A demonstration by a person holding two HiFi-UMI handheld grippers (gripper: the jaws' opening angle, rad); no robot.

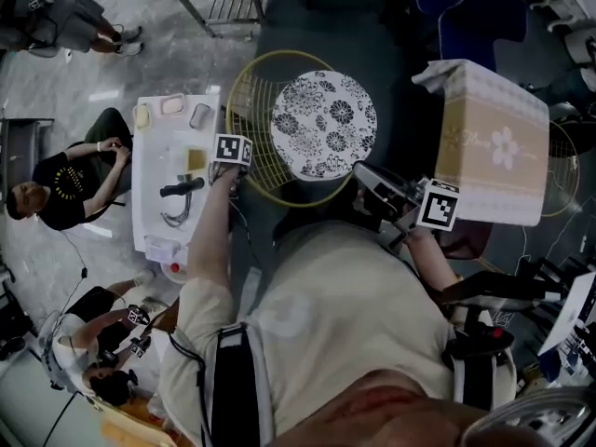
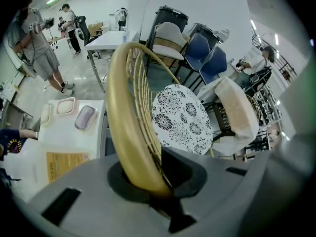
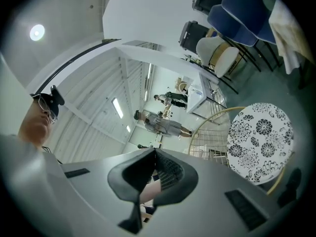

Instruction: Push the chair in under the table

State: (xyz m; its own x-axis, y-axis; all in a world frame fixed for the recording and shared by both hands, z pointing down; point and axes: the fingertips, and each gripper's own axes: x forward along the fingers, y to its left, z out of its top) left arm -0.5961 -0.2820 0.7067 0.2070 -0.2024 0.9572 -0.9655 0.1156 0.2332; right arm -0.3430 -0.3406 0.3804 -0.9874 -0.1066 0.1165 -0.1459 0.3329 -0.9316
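Note:
The chair has a gold wire back and a round black-and-white floral seat cushion [image 1: 324, 126]. It stands just in front of me, left of the table with the beige cloth [image 1: 494, 147]. My left gripper [image 1: 229, 169] points steeply down and is shut on the gold rim [image 2: 123, 122] of the chair's back, which runs between the jaws of the left gripper [image 2: 154, 180]. My right gripper [image 1: 365, 175] hovers near the seat's right edge, shut and empty. In the right gripper view, the right gripper [image 3: 151, 153] shows its pads pressed together, with the cushion [image 3: 259, 139] lower right.
A white low table [image 1: 154, 189] with trays and small items stands left of the chair. People sit on the floor [image 1: 65, 180] further left. Blue and white chairs [image 2: 205, 56] are stacked beyond. Another wire chair [image 1: 563, 156] sits behind the clothed table.

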